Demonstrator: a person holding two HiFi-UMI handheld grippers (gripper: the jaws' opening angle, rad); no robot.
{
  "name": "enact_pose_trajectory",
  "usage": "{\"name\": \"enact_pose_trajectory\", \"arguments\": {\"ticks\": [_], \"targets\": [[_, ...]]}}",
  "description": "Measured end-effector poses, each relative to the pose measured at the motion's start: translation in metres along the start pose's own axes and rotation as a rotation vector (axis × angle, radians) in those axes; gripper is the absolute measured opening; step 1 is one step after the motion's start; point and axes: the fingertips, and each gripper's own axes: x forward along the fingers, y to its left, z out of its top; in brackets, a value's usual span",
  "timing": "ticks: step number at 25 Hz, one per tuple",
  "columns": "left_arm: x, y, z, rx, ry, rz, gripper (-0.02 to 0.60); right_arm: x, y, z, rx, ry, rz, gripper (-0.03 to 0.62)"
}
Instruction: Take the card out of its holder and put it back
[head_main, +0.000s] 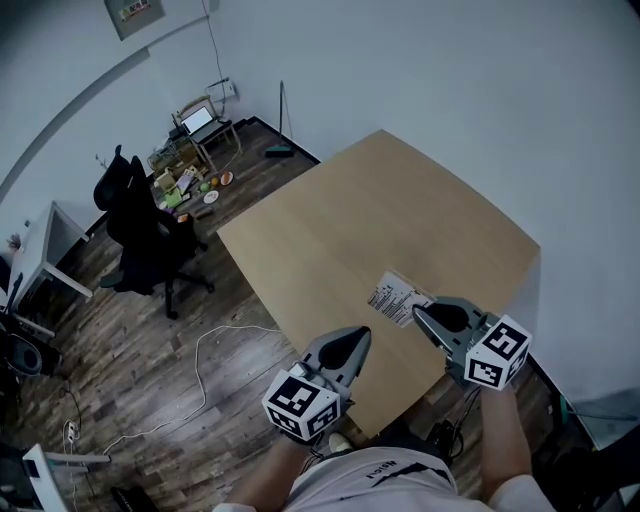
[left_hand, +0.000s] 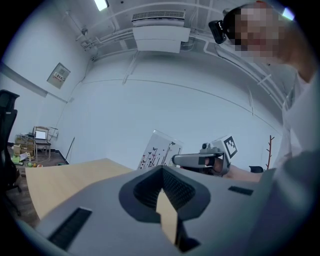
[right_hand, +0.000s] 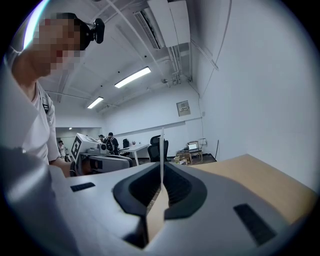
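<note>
A white printed card (head_main: 398, 297) sits near the right front of the wooden table (head_main: 380, 220). My right gripper (head_main: 418, 311) is shut on its near edge. The left gripper view shows the card (left_hand: 159, 150) tilted up off the table, with the right gripper (left_hand: 195, 160) gripping its side. From the right gripper view, the card (right_hand: 162, 150) is a thin upright edge clamped between the jaws of the right gripper (right_hand: 161, 167). My left gripper (head_main: 362, 336) hovers a little to the left, shut and empty, not touching the card. I cannot tell whether a clear holder surrounds the card.
The table's front edge runs just below both grippers. A black office chair (head_main: 140, 225) stands on the wooden floor to the left, and a white cable (head_main: 215, 350) trails there. A small stand with a laptop (head_main: 200, 125) is in the far corner. A white wall lies behind the table.
</note>
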Motion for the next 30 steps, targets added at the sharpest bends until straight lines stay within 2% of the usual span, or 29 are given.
{"name": "enact_pose_trajectory", "arguments": {"ticks": [5,18,30], "targets": [[0.023,0.005,-0.006,0.012,0.025,-0.001,0.011,0.003,-0.020,-0.005,-0.003,-0.005,0.018,0.025],[0.017,0.008,-0.005,-0.014,0.017,0.030,0.012,0.003,-0.011,-0.006,-0.006,-0.003,0.034,0.025],[0.030,0.018,-0.016,-0.050,0.028,0.037,0.012,0.005,-0.031,-0.016,0.021,0.023,0.022,0.025]]}}
